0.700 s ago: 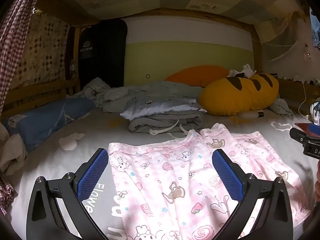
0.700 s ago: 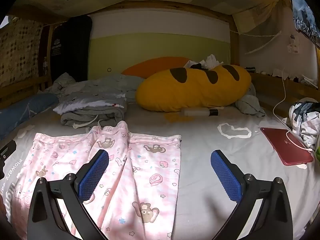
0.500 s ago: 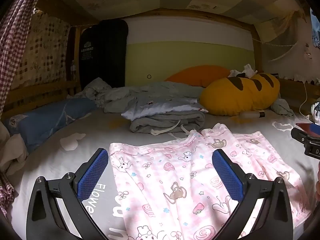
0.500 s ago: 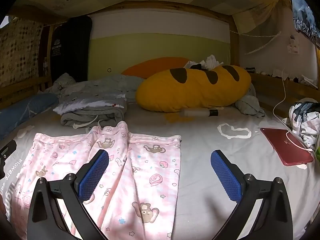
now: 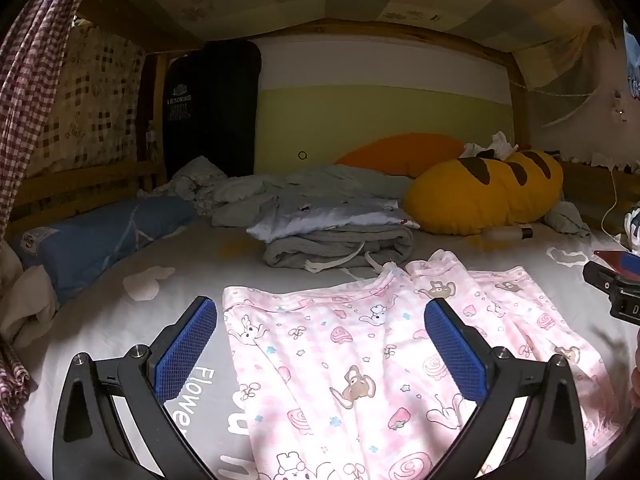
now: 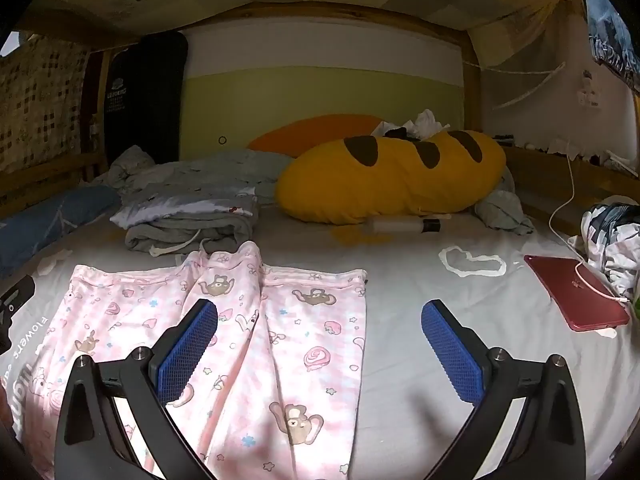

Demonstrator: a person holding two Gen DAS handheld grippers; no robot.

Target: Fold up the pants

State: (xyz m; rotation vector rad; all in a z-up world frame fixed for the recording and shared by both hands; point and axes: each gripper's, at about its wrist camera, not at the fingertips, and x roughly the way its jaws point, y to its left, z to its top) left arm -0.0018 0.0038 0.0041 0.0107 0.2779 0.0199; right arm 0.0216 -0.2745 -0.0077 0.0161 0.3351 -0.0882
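**Pants Spread Flat, No Grasp Yet**

You held the left hand-held gripper and the right hand-held gripper above the bed, jaws wide apart, nothing between the pads. The pink printed pants lay flat on the bed at 6 o'clock, with the folded grey clothes just beyond at 12 o'clock. The fabric looked thin, light and limp; it would likely sag and slide. The far corners at 11 and 1 o'clock looked like the best places to pinch.
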